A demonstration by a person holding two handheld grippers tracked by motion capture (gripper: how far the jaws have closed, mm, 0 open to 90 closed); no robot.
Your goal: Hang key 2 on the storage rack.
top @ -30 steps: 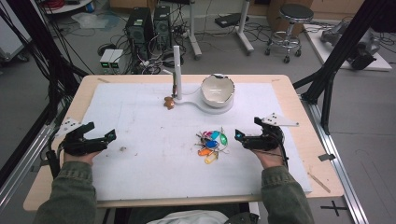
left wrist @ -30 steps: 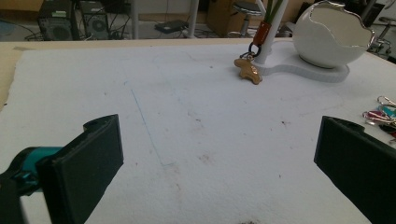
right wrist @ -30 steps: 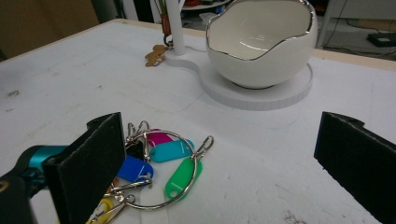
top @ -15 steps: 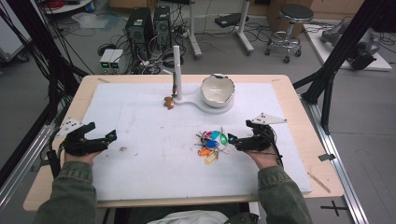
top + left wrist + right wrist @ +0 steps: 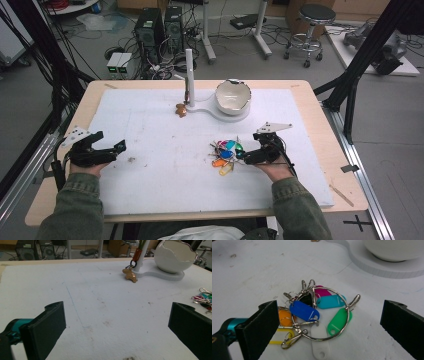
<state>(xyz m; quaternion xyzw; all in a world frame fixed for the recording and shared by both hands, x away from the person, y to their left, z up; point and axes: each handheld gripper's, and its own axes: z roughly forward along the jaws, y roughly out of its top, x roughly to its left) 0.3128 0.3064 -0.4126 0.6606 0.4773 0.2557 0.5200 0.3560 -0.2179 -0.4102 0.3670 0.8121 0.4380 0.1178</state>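
A bunch of coloured plastic key tags on metal rings (image 5: 317, 312) lies on the white foam sheet (image 5: 165, 150) that covers the wooden counter (image 5: 310, 95), in front of the white stand with a round base (image 5: 227, 112) and slightly to its right. In the right gripper view seven tags can be counted: one blue, one cyan, one green, one magenta, one orange, one white and one yellow-rimmed. A black piece sits among them that may be an eighth tag; the view is too crowded there to be sure. One large wire ring (image 5: 344, 322) loops around several tags, and a few small snap hooks stick out of the bunch.

The right tool (image 5: 246, 155) sits just to the right of the bunch, low over the sheet, its two black jaws spread wide with the bunch lying between them and gripping nothing. The left tool (image 5: 117, 147) rests far to the left of the bunch, near the sheet's left edge, its two jaws equally wide apart over bare sheet and holding nothing.

On the stand sit one white bowl with a jagged, eggshell-like rim (image 5: 232, 95) and one thin white upright post (image 5: 189, 75). One small golden-brown charm (image 5: 130, 275) lies at the post's foot, hanging from a dark ring.
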